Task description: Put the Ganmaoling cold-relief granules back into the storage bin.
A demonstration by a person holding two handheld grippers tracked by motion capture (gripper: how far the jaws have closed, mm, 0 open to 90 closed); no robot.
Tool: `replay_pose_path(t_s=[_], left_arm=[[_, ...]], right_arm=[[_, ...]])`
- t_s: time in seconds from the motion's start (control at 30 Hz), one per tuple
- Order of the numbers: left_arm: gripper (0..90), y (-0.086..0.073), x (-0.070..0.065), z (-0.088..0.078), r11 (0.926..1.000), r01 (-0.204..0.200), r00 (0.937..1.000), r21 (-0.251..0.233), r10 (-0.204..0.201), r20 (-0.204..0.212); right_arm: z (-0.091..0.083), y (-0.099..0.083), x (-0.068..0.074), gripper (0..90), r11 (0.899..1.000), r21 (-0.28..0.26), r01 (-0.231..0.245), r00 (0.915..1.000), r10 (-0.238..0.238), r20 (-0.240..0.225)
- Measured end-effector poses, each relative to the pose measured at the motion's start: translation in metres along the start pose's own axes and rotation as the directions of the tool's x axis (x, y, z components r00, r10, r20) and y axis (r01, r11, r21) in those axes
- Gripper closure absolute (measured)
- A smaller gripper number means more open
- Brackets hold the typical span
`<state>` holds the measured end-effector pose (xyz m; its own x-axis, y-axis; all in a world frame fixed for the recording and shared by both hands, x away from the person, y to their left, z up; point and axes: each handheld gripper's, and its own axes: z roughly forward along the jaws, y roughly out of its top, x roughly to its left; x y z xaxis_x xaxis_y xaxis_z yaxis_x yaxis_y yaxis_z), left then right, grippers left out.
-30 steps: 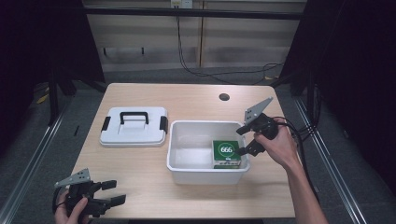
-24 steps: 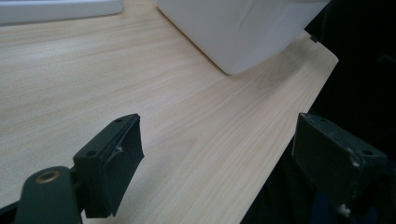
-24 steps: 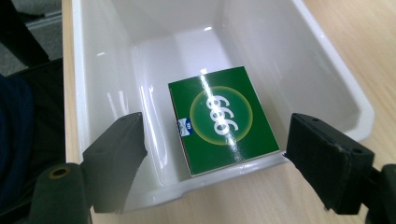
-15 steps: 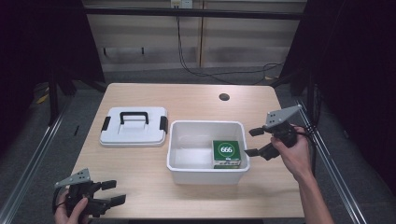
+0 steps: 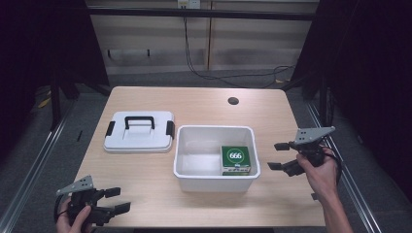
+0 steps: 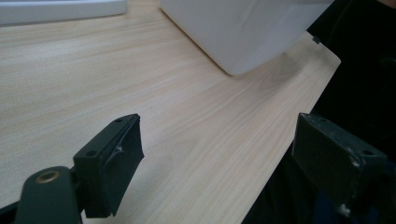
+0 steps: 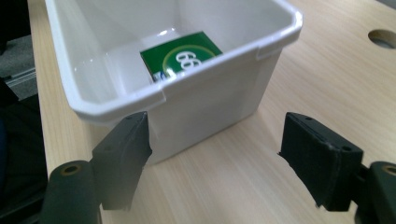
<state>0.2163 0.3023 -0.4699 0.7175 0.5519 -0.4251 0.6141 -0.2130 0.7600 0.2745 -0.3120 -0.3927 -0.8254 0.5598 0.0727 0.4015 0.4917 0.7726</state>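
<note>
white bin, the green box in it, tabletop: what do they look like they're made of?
White bin: probably moulded plastic, glossy; rounded rolled rim and highlights on the inner walls.
Green box: likely printed cardboard, slight sheen; crisp edges, printed "666" roundel.
Tabletop: pale wood-grain surface, matte; whether laminate or real wood can't be told.

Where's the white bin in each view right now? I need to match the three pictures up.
High view: bin at table centre, right of the lid, with the right gripper open just off its right wall.
Left gripper view: bin's outer wall and one bottom corner at top centre, beyond the open jaws.
Right gripper view: bin close ahead, seen from its right end.
Shared landmark: the green box inside it.
</note>
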Motion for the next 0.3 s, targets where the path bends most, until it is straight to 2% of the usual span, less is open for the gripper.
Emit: replay_pose_path(t_s=[0.07,0.13,0.2,0.3], left_arm=[[16.0,0.000,0.000,0.000,1.0000,-0.001,1.0000,0.001,0.001,0.000],[16.0,0.000,0.000,0.000,1.0000,0.001,1.0000,0.000,-0.001,0.001],[16.0,0.000,0.000,0.000,1.0000,-0.002,1.0000,0.002,0.002,0.000],[16.0,0.000,0.000,0.000,1.0000,-0.007,1.0000,0.005,0.007,0.001]], right_arm=[[0.000,-0.011,0.002,24.4,1.000,-0.001,-0.009,0.9998,0.009,0.017],[0.000,-0.014,0.002,24.4,1.000,-0.003,-0.011,0.9998,0.011,0.018],[-0.002,-0.027,0.001,23.8,0.999,-0.023,-0.035,0.9987,0.036,0.038],[-0.002,-0.034,0.000,22.2,0.998,-0.036,-0.052,0.9974,0.054,0.047]])
